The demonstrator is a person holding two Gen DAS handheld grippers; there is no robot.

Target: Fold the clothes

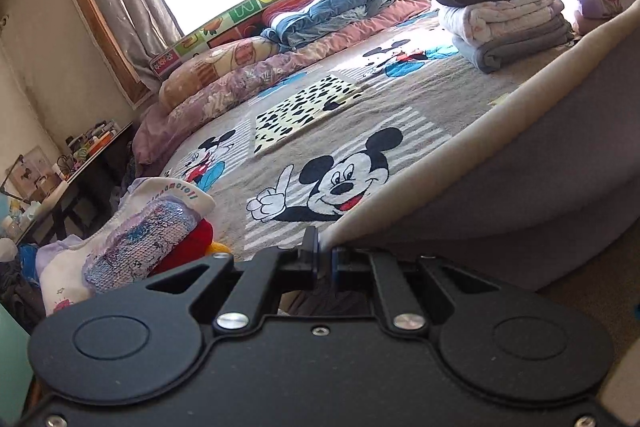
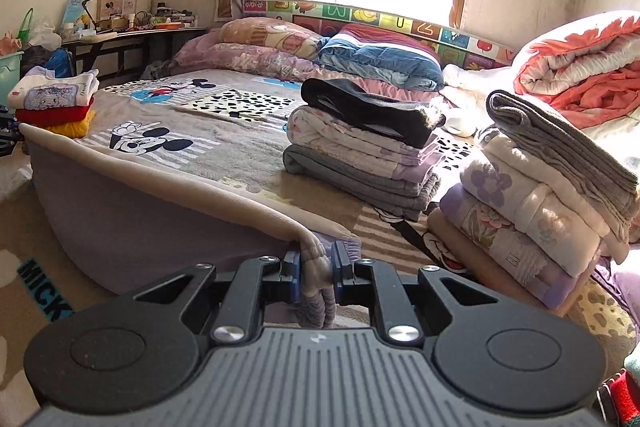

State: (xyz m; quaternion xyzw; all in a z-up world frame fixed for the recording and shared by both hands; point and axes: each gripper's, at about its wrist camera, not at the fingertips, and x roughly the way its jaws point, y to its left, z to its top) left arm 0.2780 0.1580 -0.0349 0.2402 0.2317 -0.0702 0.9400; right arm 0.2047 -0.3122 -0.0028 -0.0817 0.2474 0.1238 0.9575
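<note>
Clamped in the right gripper [image 2: 315, 269], a bunched corner of the lilac garment [image 2: 132, 223], stretched above the cartoon blanket [image 2: 224, 143] to the left gripper [image 1: 325, 259], pinching its far corner.

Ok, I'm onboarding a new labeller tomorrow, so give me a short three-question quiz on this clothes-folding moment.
1. True or false: the left gripper and the right gripper both pinch the same grey garment.
2. What lies on top of the middle folded stack on the bed? A) a black garment B) a red sweater C) a pillow
3. Fill in: the small pile with the sequinned top sits on the bed's ____ edge in the right wrist view.

Key: 1 true. 2 A, the black garment. 3 left.
</note>
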